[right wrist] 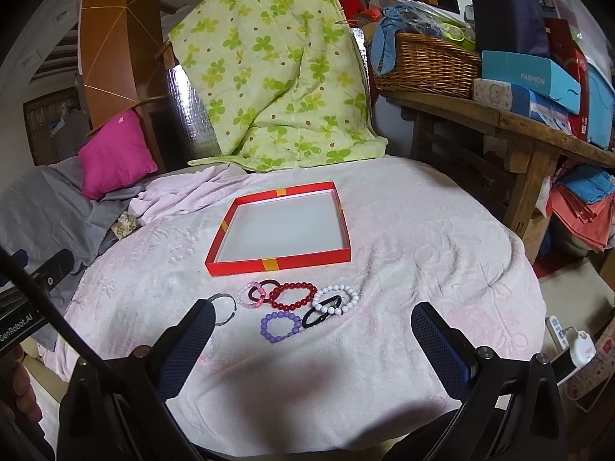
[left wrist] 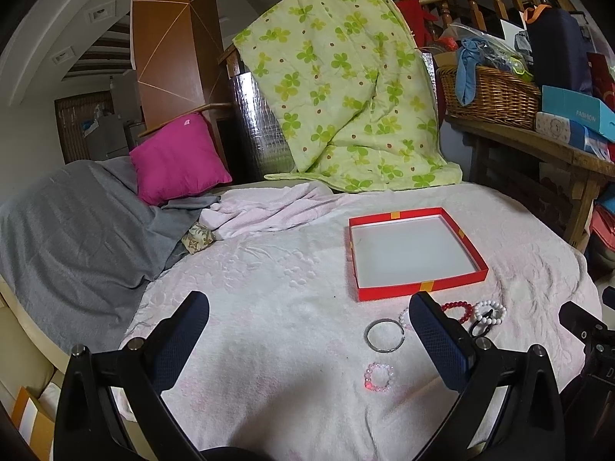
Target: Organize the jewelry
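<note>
A shallow red box [left wrist: 399,292] [right wrist: 246,265] with a white inside lies open and empty on the pale pink blanket. In front of it lie several bracelets: a silver bangle [left wrist: 384,336] [right wrist: 226,309], a pink bead bracelet [left wrist: 378,376], a dark red bead bracelet [right wrist: 292,295] [left wrist: 459,309], a white bead bracelet [right wrist: 335,299] [left wrist: 489,311], a purple bead bracelet [right wrist: 280,326] and a black hair tie [right wrist: 321,313]. My left gripper [left wrist: 309,338] is open above the blanket, left of the bracelets. My right gripper [right wrist: 313,342] is open just short of the bracelets.
A green clover quilt [left wrist: 346,88] hangs behind the table. A magenta cushion [left wrist: 177,161] and grey cloth [left wrist: 77,223] lie at the left. A wooden bench [right wrist: 519,126] with a wicker basket [right wrist: 426,65] and boxes stands at the right.
</note>
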Tool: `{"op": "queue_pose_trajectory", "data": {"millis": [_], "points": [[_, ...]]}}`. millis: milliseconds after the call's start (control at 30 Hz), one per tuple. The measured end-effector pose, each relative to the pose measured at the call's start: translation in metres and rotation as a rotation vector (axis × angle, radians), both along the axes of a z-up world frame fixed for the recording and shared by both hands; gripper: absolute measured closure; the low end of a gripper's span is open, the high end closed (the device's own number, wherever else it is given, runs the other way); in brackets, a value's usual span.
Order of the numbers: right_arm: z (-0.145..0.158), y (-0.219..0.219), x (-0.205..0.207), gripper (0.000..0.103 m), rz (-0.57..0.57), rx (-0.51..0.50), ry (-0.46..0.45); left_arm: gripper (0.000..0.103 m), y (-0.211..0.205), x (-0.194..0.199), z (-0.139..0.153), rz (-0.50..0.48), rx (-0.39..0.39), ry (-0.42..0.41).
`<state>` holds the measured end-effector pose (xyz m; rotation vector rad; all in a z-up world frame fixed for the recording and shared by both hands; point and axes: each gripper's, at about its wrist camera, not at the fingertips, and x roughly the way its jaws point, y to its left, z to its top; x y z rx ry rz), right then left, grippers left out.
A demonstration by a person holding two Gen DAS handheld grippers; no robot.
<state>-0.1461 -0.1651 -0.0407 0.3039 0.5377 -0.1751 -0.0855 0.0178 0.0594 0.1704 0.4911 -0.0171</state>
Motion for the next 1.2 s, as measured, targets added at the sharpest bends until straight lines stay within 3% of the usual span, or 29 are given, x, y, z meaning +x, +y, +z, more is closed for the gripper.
{"op": "queue_pose_trajectory", "data": {"millis": [667,733,867,933,1100,1200], "points": [[-0.01,-0.009,0.024,0.0,-0.002,0.019,0.029,0.0,0.001,0.022,-0.021,-0.001,0.008,0.047],[-0.013,-0.012,0.03,0.0,0.0,0.022,0.036,0.0,0.003,0.027,-0.027,-0.019,-0.004,0.056],[-0.024,-0.027,0.044,0.0,0.052,0.048,0.049,0.0,0.015,0.052,-0.052,-0.111,-0.102,0.116],[-0.035,-0.044,0.054,0.004,0.08,0.068,0.08,0.0,0.023,0.067,-0.072,-0.135,-0.146,0.166],[-0.073,-0.079,0.086,0.034,0.141,0.164,0.193,0.0,0.038,0.103,-0.121,-0.143,-0.243,0.29],[-0.092,-0.087,0.104,0.044,0.176,0.239,0.221,0.0,0.036,0.113,-0.14,-0.15,-0.273,0.328]]}}
